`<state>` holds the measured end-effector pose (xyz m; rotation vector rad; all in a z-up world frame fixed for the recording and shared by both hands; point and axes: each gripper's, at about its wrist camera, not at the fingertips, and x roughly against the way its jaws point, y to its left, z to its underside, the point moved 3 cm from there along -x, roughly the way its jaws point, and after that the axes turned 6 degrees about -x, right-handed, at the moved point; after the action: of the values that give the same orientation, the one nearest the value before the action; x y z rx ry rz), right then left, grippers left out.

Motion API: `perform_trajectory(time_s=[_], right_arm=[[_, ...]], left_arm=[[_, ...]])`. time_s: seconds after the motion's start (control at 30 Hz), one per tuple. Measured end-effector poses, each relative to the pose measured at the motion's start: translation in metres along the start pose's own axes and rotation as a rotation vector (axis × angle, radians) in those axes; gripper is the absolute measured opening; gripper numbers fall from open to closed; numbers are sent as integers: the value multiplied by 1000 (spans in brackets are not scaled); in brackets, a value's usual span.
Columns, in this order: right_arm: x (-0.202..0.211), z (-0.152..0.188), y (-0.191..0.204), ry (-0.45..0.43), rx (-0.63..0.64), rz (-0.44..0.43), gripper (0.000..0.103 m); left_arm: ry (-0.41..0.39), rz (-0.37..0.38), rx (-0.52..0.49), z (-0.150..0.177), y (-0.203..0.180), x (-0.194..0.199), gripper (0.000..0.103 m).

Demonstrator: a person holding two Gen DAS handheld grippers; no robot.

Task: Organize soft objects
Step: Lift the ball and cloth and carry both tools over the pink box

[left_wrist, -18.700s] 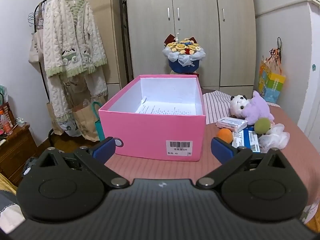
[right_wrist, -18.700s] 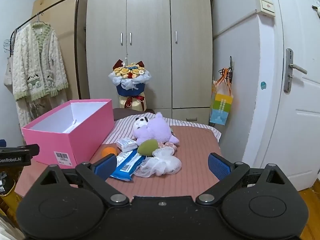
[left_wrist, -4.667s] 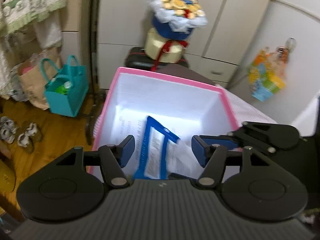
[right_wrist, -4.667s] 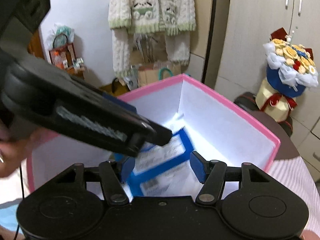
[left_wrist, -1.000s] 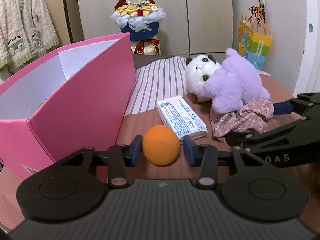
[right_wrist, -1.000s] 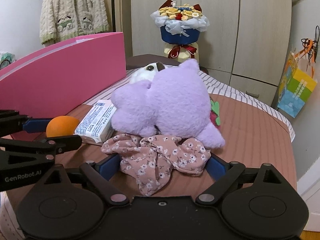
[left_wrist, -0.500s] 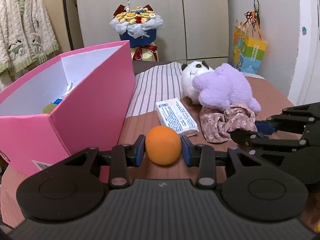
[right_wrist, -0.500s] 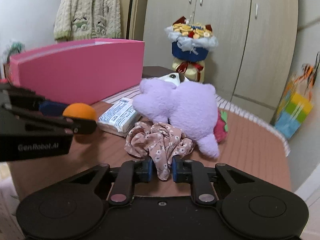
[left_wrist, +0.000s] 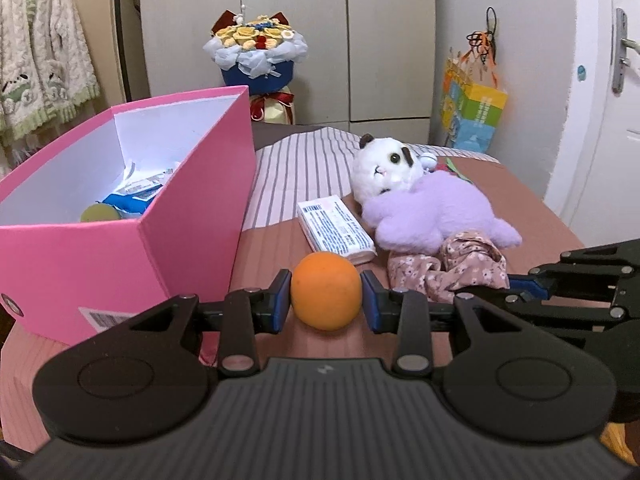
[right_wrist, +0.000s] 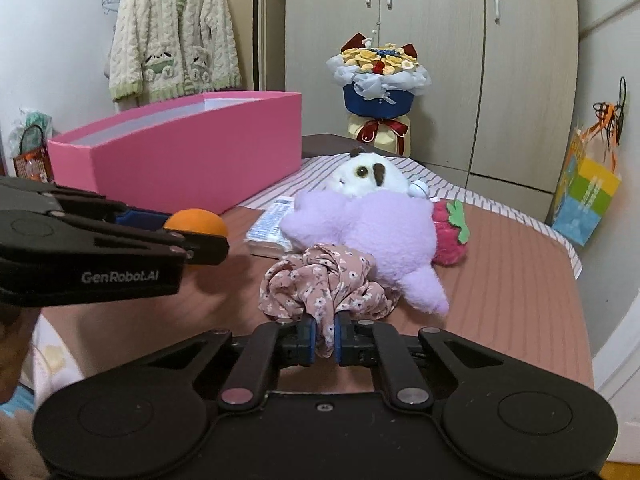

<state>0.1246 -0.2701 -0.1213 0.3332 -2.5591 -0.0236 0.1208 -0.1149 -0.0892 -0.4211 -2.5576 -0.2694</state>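
My left gripper [left_wrist: 325,305] is shut on an orange ball [left_wrist: 325,295], held just above the table; the ball also shows in the right wrist view [right_wrist: 196,221]. My right gripper [right_wrist: 325,339] is shut on a pink floral scrunchie [right_wrist: 325,284], also seen in the left wrist view [left_wrist: 448,267]. A purple and white plush [right_wrist: 372,232] lies behind the scrunchie. A white tissue pack [left_wrist: 335,229] lies beside the plush. The open pink box [left_wrist: 120,216] stands at the left and holds a blue packet and a green ball.
A red strawberry plush [right_wrist: 450,236] lies right of the purple plush. A flower bouquet [right_wrist: 378,80] stands behind the table before the wardrobe. A colourful paper bag [right_wrist: 586,196] hangs at the right. A striped cloth [left_wrist: 296,168] covers the table's far part.
My right gripper has lifted the scrunchie a little. My left gripper has risen slightly with the orange ball, so more of the box's inside shows.
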Motion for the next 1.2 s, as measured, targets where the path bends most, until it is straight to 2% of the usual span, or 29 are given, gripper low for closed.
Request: perform_trajectory(time_s=[0.17,0.6,0.9,1.03,1.2], right_arm=[[10,0,6,24,-28,-33,9],[42,9,20,74,-77,-69,9],[65,6,39,91,-41,-83,9],[82,-2,54,57,30,-72,10],[98,-16,76,75,110,-95,10]], left_arm=[[30,64,16,3,7,8,35],[96,173,4,12,23,29,35],[91,216,-27,16,32,51,35],[85,219,-96,13,39,64,35],[115,282,-123,7,53,80,35]])
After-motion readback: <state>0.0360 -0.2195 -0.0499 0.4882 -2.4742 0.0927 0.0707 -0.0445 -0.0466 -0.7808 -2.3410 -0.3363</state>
